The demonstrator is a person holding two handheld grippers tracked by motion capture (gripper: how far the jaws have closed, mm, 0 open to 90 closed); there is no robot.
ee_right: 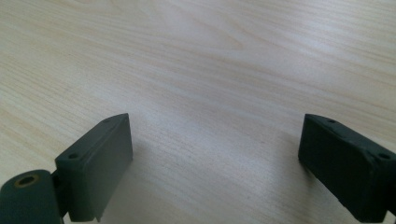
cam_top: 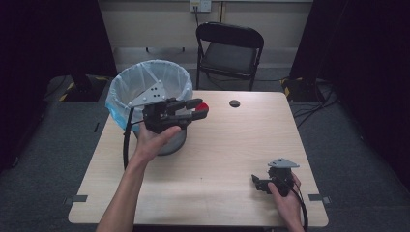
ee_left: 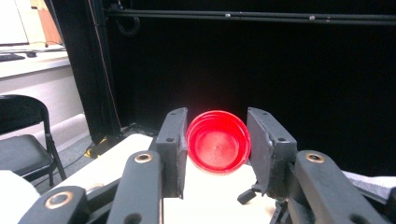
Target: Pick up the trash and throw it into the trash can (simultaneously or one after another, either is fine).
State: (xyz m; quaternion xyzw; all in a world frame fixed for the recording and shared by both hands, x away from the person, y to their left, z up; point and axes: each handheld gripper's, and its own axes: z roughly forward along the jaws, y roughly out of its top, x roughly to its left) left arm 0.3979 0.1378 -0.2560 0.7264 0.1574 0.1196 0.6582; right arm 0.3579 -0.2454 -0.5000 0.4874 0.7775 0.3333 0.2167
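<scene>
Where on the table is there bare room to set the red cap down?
Most of the table is bare: the wide middle between the bin and the right tongs, and the far right stretch past the small hole. Crowded only at the far left corner, where the left tongs hold the cap.

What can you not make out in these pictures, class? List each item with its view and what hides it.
- Inside of the bin: high view, hidden by its liner and the left tongs.
- Outer face of the red cap: left gripper view, turned away from the camera.
- Right tongs: high view, too small and dark to judge the jaws.
- Room behind the cap: left gripper view, too dark.
</scene>
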